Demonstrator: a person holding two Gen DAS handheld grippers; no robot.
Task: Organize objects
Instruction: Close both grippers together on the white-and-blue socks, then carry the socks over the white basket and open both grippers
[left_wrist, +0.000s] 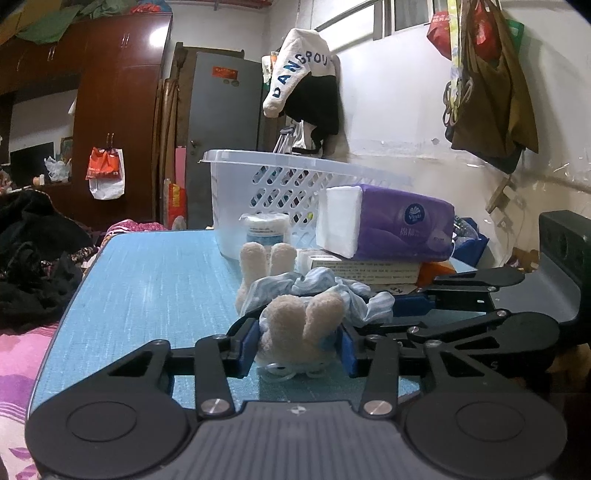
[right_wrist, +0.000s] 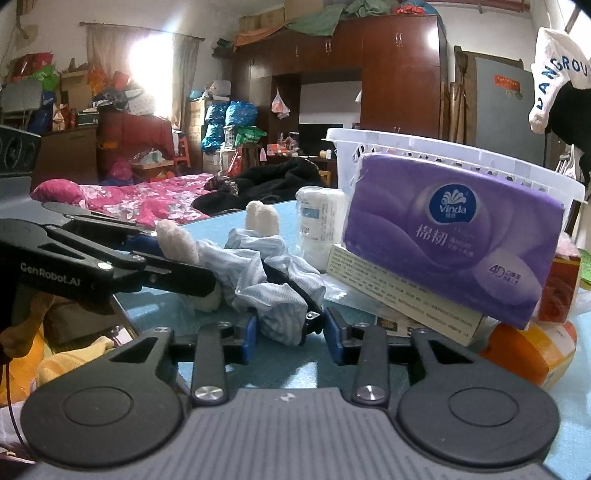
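Note:
A cream plush toy (left_wrist: 295, 325) in blue-striped clothes lies on the blue table (left_wrist: 147, 280). My left gripper (left_wrist: 297, 345) is shut on the toy's cream limbs. My right gripper (right_wrist: 288, 326) is shut on the toy's striped cloth (right_wrist: 273, 291) from the other side; it also shows in the left wrist view (left_wrist: 413, 302). A white perforated basket (left_wrist: 280, 184) stands behind. A purple tissue pack (right_wrist: 450, 236) lies on a flat box (right_wrist: 402, 291) beside the toy.
A white roll of cotton pads (right_wrist: 317, 225) stands by the basket. An orange packet (right_wrist: 532, 350) and a red box (right_wrist: 559, 288) lie at the right. A bed with pink covers (right_wrist: 140, 195) and dark wardrobes (left_wrist: 118, 110) lie beyond the table.

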